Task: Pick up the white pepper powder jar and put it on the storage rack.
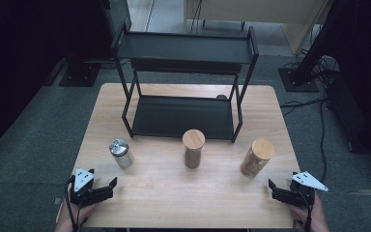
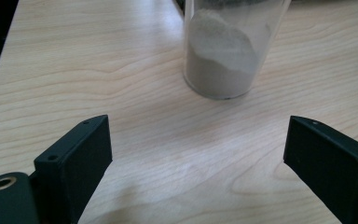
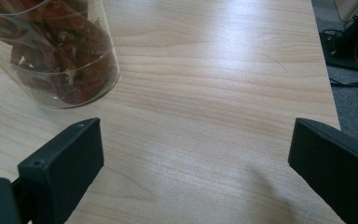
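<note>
Probably the step in hand is the first reach, w/ both tongs parked at the near edge of the table [image 1: 159, 193] and nothing held yet. Left to right: the left gripper [image 1: 100, 189] has its jaws wide apart & empty; the metal-lidded jar [image 1: 121, 153] stands upright just ahead of it, a bit to the right, and in the left gripper view its sandy fill sits ahead, between the jaw lines but not within them. To do it well, the person should go in level, centre the jar btwn the pads, grip low on the glass. The middle jar [image 1: 193, 148] is well apart from both. The right gripper [image 1: 279, 192] is likewise open, empty; the wood-lidded jar [image 1: 256, 157] stands ahead-left of it, near the two-tier rack [image 1: 186, 50].
</note>
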Motion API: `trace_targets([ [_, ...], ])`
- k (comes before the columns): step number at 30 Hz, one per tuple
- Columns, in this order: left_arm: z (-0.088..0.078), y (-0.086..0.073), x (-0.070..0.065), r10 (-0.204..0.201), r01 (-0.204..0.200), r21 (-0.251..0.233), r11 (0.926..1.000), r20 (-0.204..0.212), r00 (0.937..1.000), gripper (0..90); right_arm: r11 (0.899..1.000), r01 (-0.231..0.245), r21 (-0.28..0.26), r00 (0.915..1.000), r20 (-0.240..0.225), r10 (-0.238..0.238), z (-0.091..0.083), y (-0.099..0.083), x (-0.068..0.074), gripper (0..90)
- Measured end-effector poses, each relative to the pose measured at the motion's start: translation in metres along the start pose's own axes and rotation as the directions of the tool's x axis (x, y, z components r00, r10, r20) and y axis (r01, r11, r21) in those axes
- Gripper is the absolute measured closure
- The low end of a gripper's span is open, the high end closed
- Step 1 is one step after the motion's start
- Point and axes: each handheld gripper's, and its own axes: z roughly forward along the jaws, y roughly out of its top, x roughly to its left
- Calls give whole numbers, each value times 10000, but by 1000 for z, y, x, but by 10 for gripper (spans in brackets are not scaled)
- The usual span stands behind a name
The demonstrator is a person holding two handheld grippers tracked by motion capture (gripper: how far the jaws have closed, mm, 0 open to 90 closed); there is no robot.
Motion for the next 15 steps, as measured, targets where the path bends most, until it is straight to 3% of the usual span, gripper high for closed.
trace_targets([
  [4,3,4,-2,-8,8,-31,10000,-22,10000,81,10000,32,4,10000,-40,-32,0,0,0,33],
  [9,9,6,-6,-96,94,80,9999,259,9996,81,9999,104,-19,9999,-59,-104,0,0,1,33],
  [15,14,9,-11,81,-87,202,9998,278,9996,81,9999,154,-42,9999,-62,-155,-1,0,1,33],
])
